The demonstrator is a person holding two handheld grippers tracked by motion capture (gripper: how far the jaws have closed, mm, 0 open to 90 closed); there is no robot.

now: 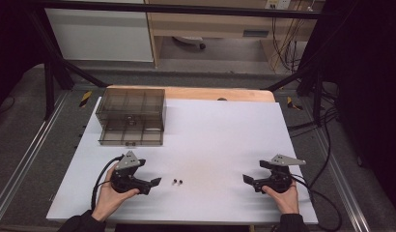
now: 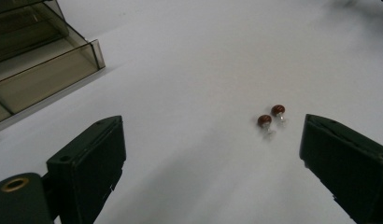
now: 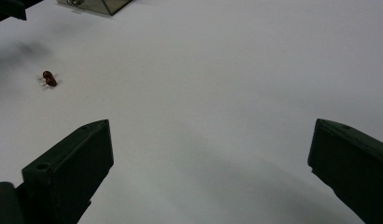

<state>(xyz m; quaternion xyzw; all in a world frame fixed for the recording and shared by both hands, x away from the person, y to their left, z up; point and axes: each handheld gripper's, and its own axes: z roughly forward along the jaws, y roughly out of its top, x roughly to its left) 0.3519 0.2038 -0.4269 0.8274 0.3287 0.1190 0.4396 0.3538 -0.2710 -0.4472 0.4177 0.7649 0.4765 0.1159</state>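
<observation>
Left gripper (image 1: 156, 181) sits low left of the high view, held in the person's left hand (image 1: 110, 197), jaws pointing right toward frame centre. Jaws wide apart, nothing between them. In the left gripper view the two black jaws rise from the bottom corners with bare white table between.

Two small red-brown beads (image 1: 177, 182) lie on the white table (image 1: 225, 140), just right of the left gripper's tips in the high view, lower centre of frame. They sit just beside each other; can't tell if they touch. In the left gripper view they're right of centre (image 2: 271, 116), near the right-hand jaw but apart from it, each with a small silvery bit under it. In the right gripper view they show small at upper left (image 3: 49, 78).

Right gripper (image 1: 246, 179) is low right of the high view, in the right hand (image 1: 285, 198), jaws pointing left. Jaws also spread wide, empty. Well apart from the beads.

Smoky clear drawer box (image 1: 132, 116) stands at upper left of the table, lower drawer pulled out toward the person, well apart from both grippers. Its corner shows at upper left of the left gripper view (image 2: 40, 70).
</observation>
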